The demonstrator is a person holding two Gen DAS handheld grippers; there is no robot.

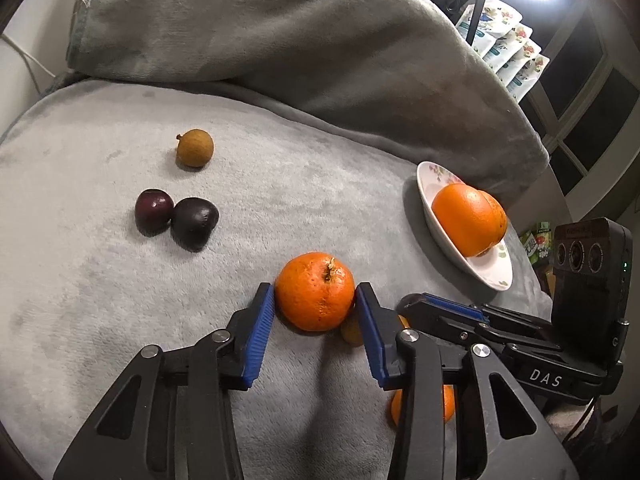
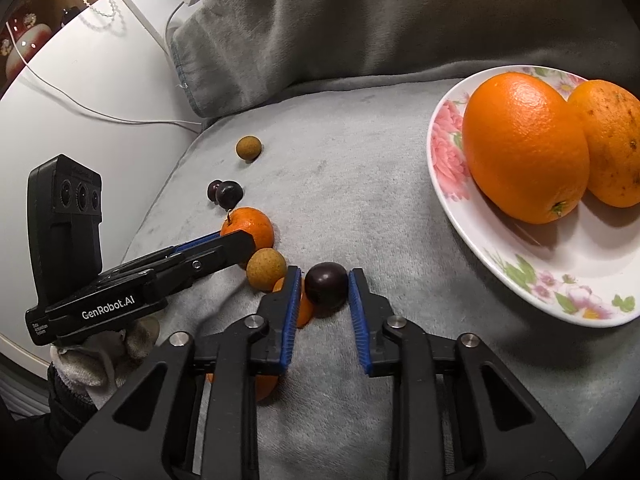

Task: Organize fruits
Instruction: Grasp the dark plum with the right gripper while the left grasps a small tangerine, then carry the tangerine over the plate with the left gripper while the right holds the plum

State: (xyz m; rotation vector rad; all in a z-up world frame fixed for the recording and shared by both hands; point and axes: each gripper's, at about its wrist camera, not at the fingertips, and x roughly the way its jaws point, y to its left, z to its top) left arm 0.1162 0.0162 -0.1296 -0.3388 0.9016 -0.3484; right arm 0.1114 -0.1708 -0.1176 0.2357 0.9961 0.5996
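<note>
- Orange-skinned stemmed mandarin (image 1: pixel 315 291) lies on the grey plush blanket (image 1: pixel 100 280), left tool (image 1: pixel 315 300) pinching it, ready for lifting.
- Dark round plum (image 2: pixel 326 283) sits clamped in the right tool (image 2: pixel 325 286), near the floral white plate (image 2: pixel 532 276) holding two oranges (image 2: pixel 524 146), likely its destination.

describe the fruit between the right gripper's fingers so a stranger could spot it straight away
Start at the white floral plate holding two large oranges on the grey fleece blanket. Left of the plate, the right gripper has its blue-padded fingers closed on a small round dark purple fruit. Unlike the tan fruit beside it, it is glossy and nearly black.
</note>
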